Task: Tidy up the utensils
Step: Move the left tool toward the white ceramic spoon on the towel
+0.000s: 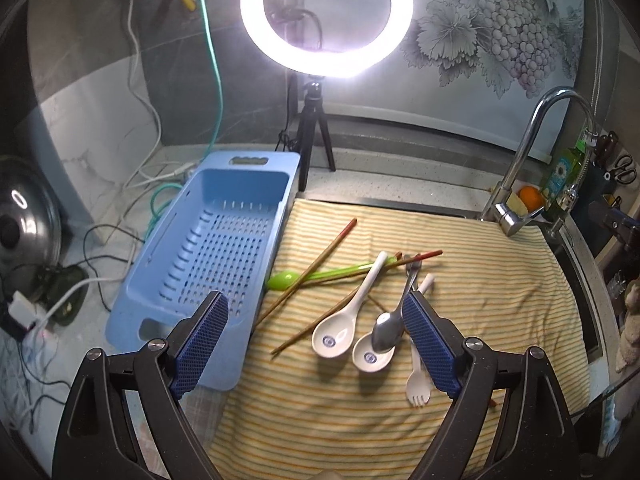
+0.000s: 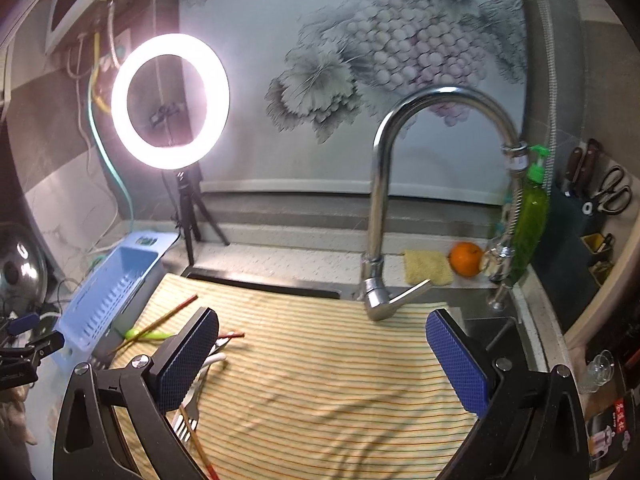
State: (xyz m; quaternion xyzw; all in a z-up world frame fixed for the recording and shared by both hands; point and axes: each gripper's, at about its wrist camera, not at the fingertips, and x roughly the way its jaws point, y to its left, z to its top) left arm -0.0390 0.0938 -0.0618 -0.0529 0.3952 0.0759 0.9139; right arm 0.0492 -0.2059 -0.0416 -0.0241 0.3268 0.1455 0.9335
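Utensils lie jumbled on a striped cloth (image 1: 500, 280): between the wide-open, empty fingers of the left tool (image 1: 316, 344) sit two white spoons (image 1: 340, 330) and a metal spoon (image 1: 388, 330), with chopsticks (image 1: 316, 268) beyond. The right tool (image 2: 322, 364), also spread wide and empty, hovers over bare cloth. A blue basket (image 1: 160, 276) stands just left.

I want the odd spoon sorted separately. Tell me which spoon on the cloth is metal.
The metal spoon: shiny and grey, its bowl resting in the right-hand white ceramic spoon. The other spoons are white ceramic or green plastic.
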